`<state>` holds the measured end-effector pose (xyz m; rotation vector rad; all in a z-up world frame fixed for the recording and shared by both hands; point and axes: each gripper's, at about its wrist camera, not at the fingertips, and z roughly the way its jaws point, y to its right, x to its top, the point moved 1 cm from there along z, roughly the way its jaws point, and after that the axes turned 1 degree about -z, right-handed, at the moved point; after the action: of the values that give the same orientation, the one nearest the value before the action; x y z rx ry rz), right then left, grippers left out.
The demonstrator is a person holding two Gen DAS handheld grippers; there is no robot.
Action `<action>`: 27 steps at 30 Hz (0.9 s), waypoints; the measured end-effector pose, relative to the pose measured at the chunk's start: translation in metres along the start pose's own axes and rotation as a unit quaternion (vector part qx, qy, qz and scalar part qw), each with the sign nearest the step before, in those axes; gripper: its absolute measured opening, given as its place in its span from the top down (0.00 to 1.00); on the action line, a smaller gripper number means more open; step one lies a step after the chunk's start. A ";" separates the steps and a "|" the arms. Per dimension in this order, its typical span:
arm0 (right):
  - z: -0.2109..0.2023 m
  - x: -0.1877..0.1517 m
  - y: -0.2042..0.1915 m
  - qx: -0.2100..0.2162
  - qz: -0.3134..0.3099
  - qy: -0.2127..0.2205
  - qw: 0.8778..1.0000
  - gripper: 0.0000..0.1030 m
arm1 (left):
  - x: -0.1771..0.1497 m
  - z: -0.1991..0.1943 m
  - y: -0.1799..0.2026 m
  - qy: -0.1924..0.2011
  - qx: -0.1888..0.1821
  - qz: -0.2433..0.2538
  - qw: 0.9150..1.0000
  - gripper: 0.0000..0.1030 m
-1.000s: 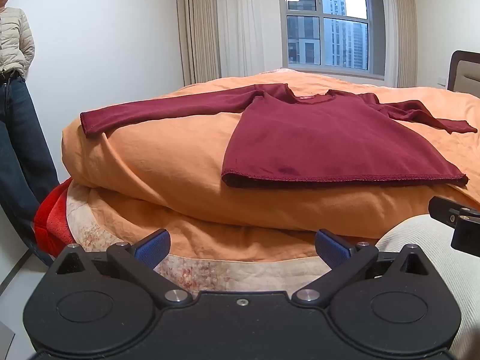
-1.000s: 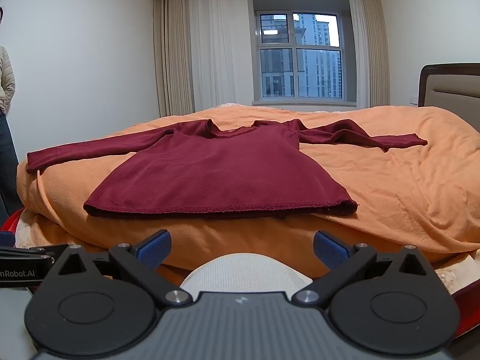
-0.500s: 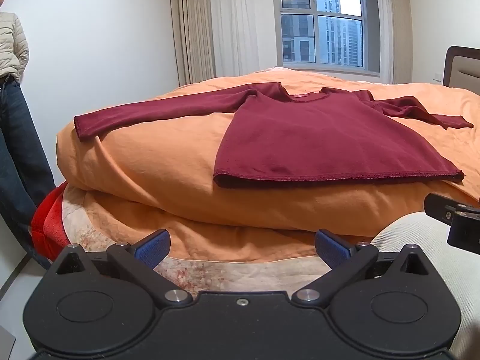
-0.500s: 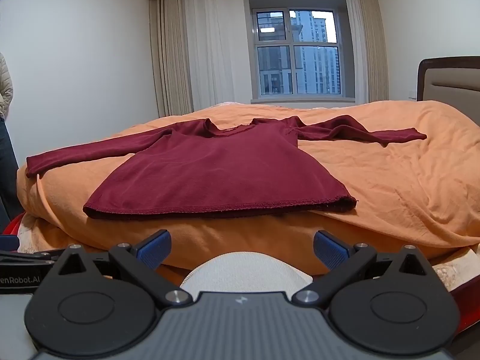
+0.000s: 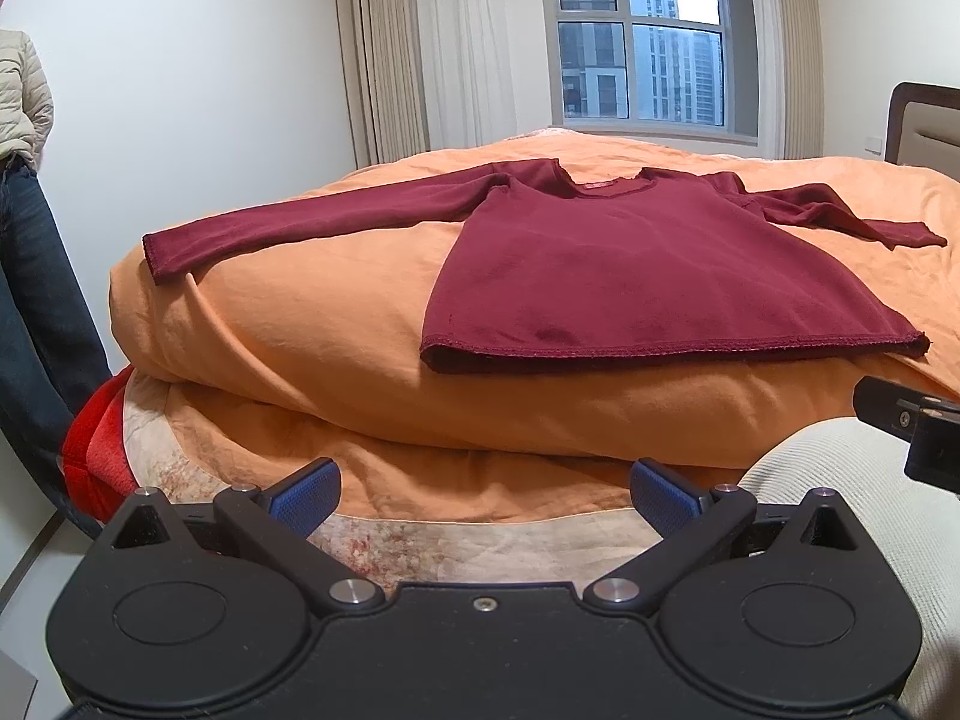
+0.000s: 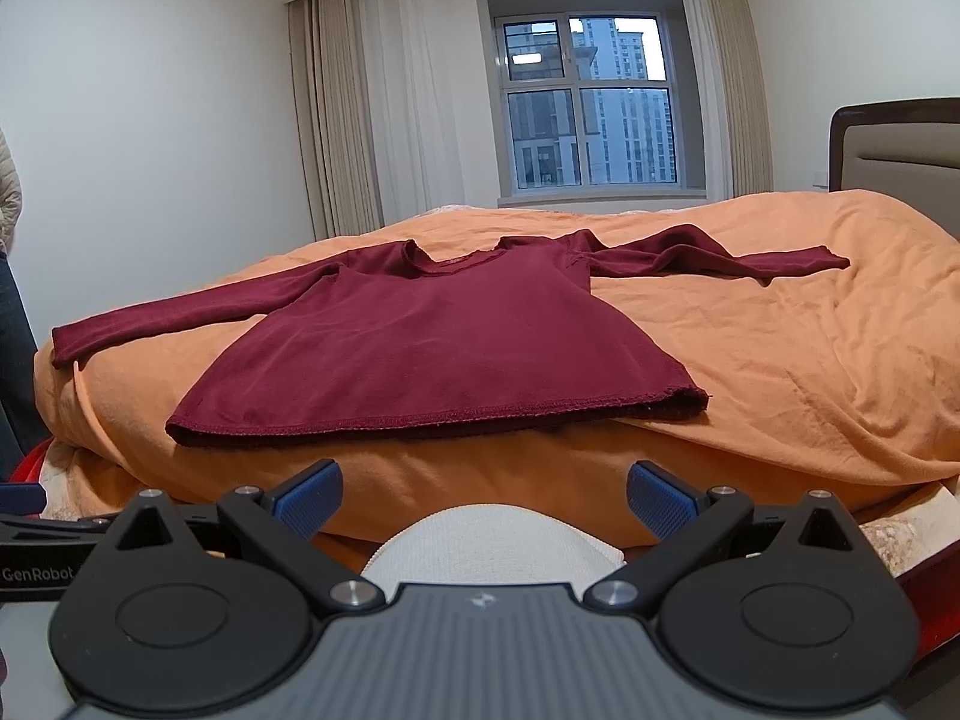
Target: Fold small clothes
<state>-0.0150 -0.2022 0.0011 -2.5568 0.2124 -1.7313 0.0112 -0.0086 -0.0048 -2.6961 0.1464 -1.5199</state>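
Note:
A dark red long-sleeved top (image 5: 630, 264) (image 6: 432, 336) lies flat on the orange duvet (image 5: 312, 336) (image 6: 780, 360), hem toward me, both sleeves spread out sideways. Its left sleeve (image 5: 288, 228) reaches the duvet's left edge, and the right sleeve (image 6: 732, 255) lies a bit crumpled. My left gripper (image 5: 483, 492) is open, below and in front of the bed's edge, nothing between its blue pads (image 5: 303, 492). My right gripper (image 6: 483, 495) is open too, short of the hem, empty.
A person in a pale jacket and jeans (image 5: 24, 228) stands at the left by the wall. A white ribbed knee (image 6: 492, 546) sits under my right gripper. A headboard (image 6: 900, 150) is at the right, a window (image 6: 585, 102) and curtains behind. A red blanket (image 5: 96, 438) shows at the bed's left corner.
Both grippers have risen and tilted slightly, so the top appears lower and more from above in both views. The top itself has not moved.

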 end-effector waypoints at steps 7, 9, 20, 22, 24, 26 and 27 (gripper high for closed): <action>0.000 0.000 0.000 -0.001 0.003 -0.001 1.000 0.00 | 0.000 0.001 0.002 0.000 -0.001 0.003 1.000 0.01; 0.000 0.000 0.000 -0.001 0.004 -0.001 1.000 0.00 | -0.001 0.001 0.002 0.000 -0.001 0.003 1.000 0.01; 0.000 0.000 0.001 0.000 0.006 -0.003 1.000 0.00 | -0.001 0.001 0.002 0.000 0.001 0.001 1.000 0.01; 0.000 0.000 0.001 0.000 0.007 -0.003 1.000 0.00 | -0.001 0.001 0.002 0.001 0.001 0.001 1.000 0.01; 0.000 0.000 0.001 0.000 0.008 -0.003 1.000 0.00 | -0.001 0.001 0.002 0.000 0.001 0.001 1.000 0.01; 0.000 0.000 0.001 0.000 0.007 -0.003 1.000 0.00 | -0.001 0.001 0.002 0.000 0.001 0.002 1.000 0.01; 0.000 0.000 0.001 0.000 0.007 -0.003 1.000 0.00 | -0.001 0.001 0.002 0.000 0.001 0.001 1.000 0.01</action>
<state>-0.0147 -0.2031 0.0009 -2.5545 0.2301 -1.7179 0.0116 -0.0102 -0.0064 -2.6926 0.1484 -1.5189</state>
